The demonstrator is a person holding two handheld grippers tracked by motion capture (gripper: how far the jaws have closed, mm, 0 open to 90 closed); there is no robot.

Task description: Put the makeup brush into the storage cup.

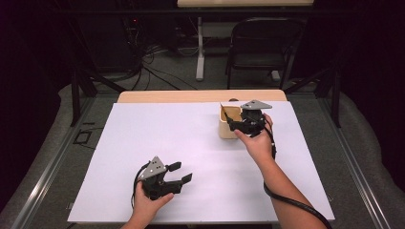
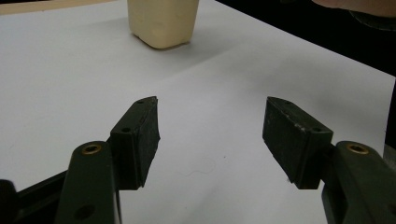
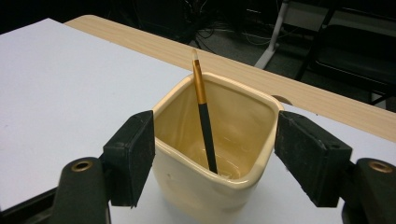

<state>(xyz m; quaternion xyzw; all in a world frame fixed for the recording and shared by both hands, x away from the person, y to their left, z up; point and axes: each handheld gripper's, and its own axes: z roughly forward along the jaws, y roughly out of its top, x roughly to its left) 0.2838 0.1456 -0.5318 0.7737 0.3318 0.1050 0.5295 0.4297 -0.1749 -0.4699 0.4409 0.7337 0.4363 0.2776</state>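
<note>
High view, read from left to right: the left gripper (image 1: 175, 172) rests low on the white table cover (image 1: 143, 143) near the person's edge, its jaws spread wide with nothing between them. The left gripper view confirms this, with bare white surface between the two black pads (image 2: 140, 140) and the cream cup (image 2: 163, 21) standing well ahead.

Farther right and toward the far edge, the right gripper (image 1: 237, 121) sits at the cream ceramic cup (image 1: 228, 123). In the right gripper view its jaws stand wide on either side of the cup (image 3: 205, 186), the left pad (image 3: 133, 154) just beside or touching the wall and the right pad (image 3: 308, 156) apart from it; I cannot tell whether the left one presses. It does not look like a grip.

Judging by this, the paintbrush (image 3: 204, 121) is already placed in the cup, and what is left seems to be drawing the right hand (image 1: 258, 143) clear.

The cup is squarish with rounded corners, glossy, pale yellow inside and otherwise empty. The brush leans against the far rim, bristle tip up, with a gold ferrule and a black handle whose end rests on the cup's floor.
</note>
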